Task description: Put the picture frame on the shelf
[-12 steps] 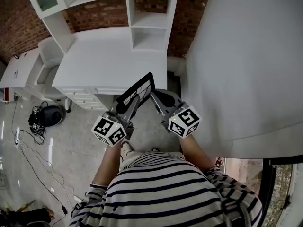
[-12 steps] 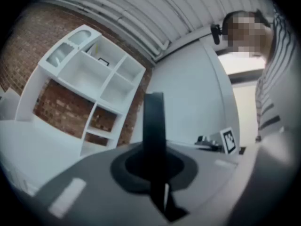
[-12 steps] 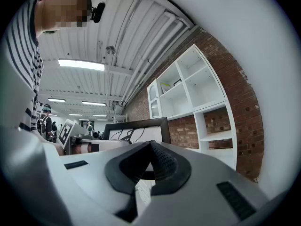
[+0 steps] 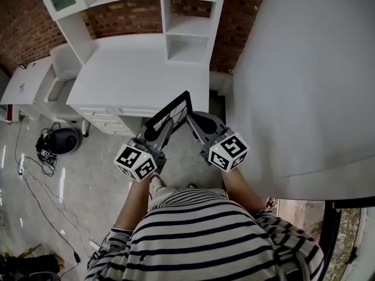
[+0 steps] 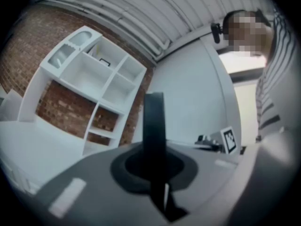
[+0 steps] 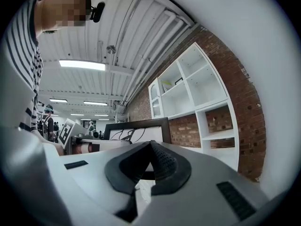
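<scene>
From the head view I see the picture frame (image 4: 171, 111) held in the air between both claws, tilted, just in front of the white desk (image 4: 135, 75) and below its front edge in the picture. The left claw (image 4: 159, 127) has it at the lower left and the right claw (image 4: 192, 120) meets it at the lower right. The shelf (image 4: 187, 34) stands at the back of the desk against the brick wall (image 4: 23, 22), well apart from the frame. My operator's striped shirt (image 4: 205, 233) fills the bottom of the view, and cables (image 4: 35, 186) trail over the floor at the left.

In the left gripper view, the left claw (image 5: 153, 166) is clamped tight on the frame, which I see edge-on as a dark upright bar (image 5: 154, 121) rising from between the pads. The shelf (image 5: 89, 74) sits off to the left, and the right claw's marker cube (image 5: 228, 139) shows at the right.

The right gripper view shows the right claw (image 6: 150, 166) with its jaws nearly together, pinching the frame's lower edge. The frame (image 6: 136, 132) shows a white picture with black lines. The shelf (image 6: 197, 88) rises at the right against the brick, and the left claw's marker cube (image 6: 66, 132) is at the left.
</scene>
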Demonstrator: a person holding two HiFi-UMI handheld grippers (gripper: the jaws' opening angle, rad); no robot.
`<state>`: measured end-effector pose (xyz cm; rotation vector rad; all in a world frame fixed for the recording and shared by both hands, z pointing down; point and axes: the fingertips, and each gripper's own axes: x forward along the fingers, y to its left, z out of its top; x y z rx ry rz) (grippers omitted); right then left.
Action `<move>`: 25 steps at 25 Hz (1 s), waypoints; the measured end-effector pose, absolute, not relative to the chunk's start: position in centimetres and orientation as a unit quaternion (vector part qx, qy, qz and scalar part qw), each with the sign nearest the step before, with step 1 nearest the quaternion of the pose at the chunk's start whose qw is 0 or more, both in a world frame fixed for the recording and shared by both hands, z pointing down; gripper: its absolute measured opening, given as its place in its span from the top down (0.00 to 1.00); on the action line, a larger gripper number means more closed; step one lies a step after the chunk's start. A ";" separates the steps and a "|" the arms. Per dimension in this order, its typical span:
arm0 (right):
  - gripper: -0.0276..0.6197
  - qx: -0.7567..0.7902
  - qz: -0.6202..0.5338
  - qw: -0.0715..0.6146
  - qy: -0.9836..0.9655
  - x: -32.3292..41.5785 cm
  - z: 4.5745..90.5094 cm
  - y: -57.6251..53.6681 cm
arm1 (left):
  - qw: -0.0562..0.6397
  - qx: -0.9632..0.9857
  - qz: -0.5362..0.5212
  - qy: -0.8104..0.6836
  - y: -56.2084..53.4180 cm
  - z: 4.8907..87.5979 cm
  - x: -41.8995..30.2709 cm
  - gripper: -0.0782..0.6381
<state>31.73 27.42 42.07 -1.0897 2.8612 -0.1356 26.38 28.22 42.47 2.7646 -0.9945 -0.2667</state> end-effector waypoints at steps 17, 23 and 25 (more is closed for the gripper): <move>0.95 -0.342 -0.056 0.056 0.936 31.3 42.1 27.6 | 0.099 0.929 -0.088 -0.345 28.1 42.5 25.7 0.87; 0.94 -0.334 -0.063 0.054 0.939 30.0 42.5 26.9 | 0.105 0.925 -0.082 -0.355 27.6 42.8 24.5 0.87; 0.94 -0.332 -0.065 0.053 0.940 29.5 42.6 26.6 | 0.108 0.924 -0.081 -0.358 27.2 42.9 24.0 0.87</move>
